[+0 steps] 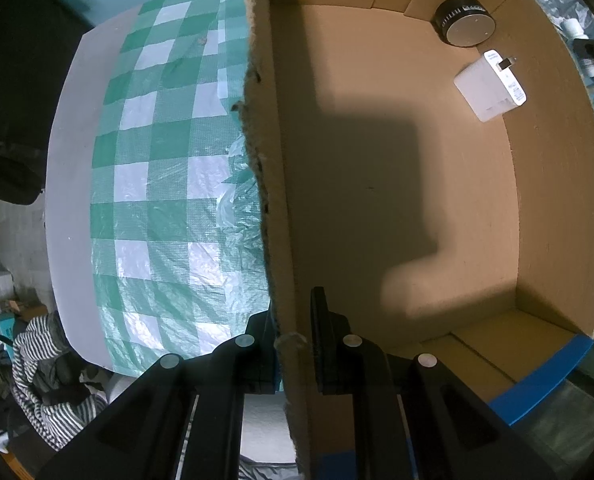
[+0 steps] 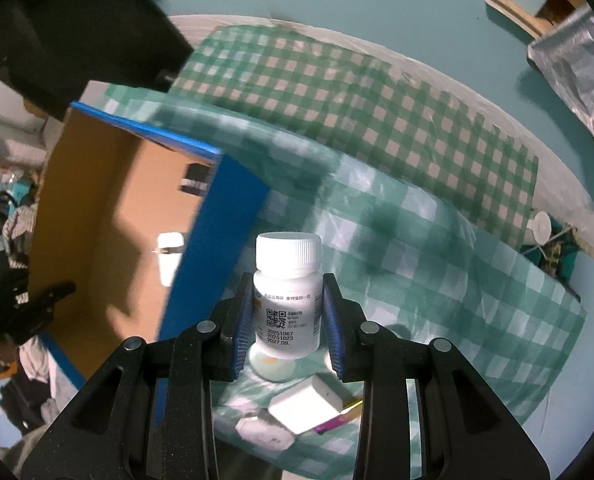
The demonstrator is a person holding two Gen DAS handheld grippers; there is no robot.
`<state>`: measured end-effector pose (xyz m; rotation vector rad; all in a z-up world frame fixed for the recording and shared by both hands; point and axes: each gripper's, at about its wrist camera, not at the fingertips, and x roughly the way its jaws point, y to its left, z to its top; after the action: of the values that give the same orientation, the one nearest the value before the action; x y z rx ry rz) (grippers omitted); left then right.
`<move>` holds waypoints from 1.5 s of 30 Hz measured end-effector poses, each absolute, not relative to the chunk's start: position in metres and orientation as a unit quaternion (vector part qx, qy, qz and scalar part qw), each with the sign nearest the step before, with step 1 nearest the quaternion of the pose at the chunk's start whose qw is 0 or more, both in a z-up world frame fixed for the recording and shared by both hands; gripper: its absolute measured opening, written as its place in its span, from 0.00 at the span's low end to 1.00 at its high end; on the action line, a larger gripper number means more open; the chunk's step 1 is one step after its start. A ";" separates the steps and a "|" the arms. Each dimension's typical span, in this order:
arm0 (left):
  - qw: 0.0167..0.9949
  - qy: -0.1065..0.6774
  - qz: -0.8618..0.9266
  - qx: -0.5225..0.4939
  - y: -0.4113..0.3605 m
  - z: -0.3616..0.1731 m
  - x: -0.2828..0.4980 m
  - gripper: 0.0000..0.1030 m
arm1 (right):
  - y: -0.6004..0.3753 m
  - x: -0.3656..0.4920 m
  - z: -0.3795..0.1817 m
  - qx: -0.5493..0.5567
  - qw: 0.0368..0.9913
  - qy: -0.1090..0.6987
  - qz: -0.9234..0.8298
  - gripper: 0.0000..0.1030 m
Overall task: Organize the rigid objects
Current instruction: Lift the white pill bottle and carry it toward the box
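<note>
My left gripper (image 1: 293, 340) is shut on the near wall (image 1: 273, 184) of an open cardboard box. Inside the box lie a white charger (image 1: 489, 88) and a black round device (image 1: 465, 20) at its far right corner. My right gripper (image 2: 289, 320) is shut on a white pill bottle (image 2: 288, 292) with a white cap and holds it upright in the air, just right of the box's blue-edged wall (image 2: 209, 240). The charger (image 2: 169, 252) shows inside the box in the right wrist view.
A green-and-white checked cloth (image 1: 161, 184) covers the table beside the box. Under my right gripper lie a white block (image 2: 305, 404), a small white item (image 2: 265, 432) and a round pale lid (image 2: 273, 366). A silver bag (image 2: 577, 64) hangs at the upper right.
</note>
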<state>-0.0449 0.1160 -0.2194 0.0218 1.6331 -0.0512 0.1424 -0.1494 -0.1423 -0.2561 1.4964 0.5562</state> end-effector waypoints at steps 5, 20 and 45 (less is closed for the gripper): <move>0.683 0.730 -0.023 0.011 0.115 -0.219 -0.046 0.11 | -0.132 0.135 -0.127 -0.122 0.689 0.659 0.274 0.31; 0.685 0.728 -0.018 0.003 0.120 -0.221 -0.048 0.11 | -0.074 0.123 -0.121 -0.174 0.671 0.645 0.323 0.31; 0.683 0.730 -0.015 0.004 0.126 -0.226 -0.049 0.11 | -0.049 0.119 -0.144 -0.237 0.654 0.639 0.328 0.32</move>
<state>-0.0490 0.1265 -0.2258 0.0100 1.6380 -0.0343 0.1191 -0.0494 -0.1441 -0.5376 1.4497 0.7451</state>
